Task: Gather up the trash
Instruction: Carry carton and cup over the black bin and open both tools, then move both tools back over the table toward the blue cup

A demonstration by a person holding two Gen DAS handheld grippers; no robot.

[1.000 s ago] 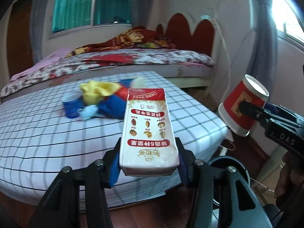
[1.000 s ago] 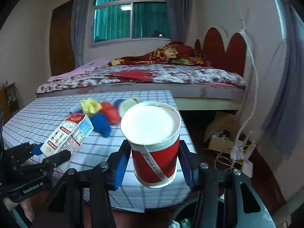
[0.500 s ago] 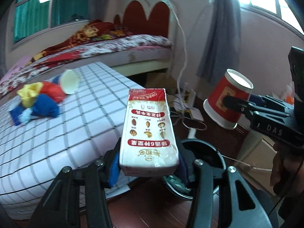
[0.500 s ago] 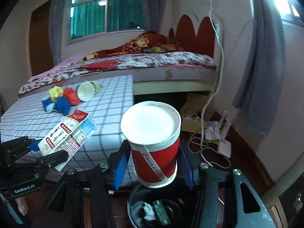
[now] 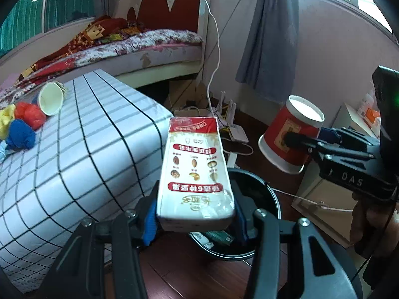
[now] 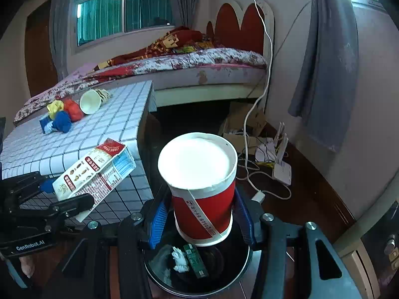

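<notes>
My left gripper (image 5: 195,218) is shut on a red and white drink carton (image 5: 195,172), held over the near rim of a black trash bin (image 5: 264,199) on the floor. From the right wrist view the same carton (image 6: 94,169) and left gripper (image 6: 67,194) sit at the left, beside the table corner. My right gripper (image 6: 203,214) is shut on a red paper cup (image 6: 202,191) with a white inside, directly above the bin (image 6: 234,269), which holds a white wad and a green wrapper. The left wrist view has that cup (image 5: 291,139) at the right.
A table with a checked cloth (image 5: 74,154) carries a tipped paper cup (image 5: 51,98) and red, yellow and blue crumpled bags (image 6: 62,114). A bed (image 6: 187,67) stands behind. Cables and a white router (image 6: 281,172) lie on the wooden floor. A white cabinet (image 5: 321,199) is at the right.
Both grippers have swung right, away from the table, and sunk toward the bin, each still holding its item. The bin now lies right below the cup and carton.
</notes>
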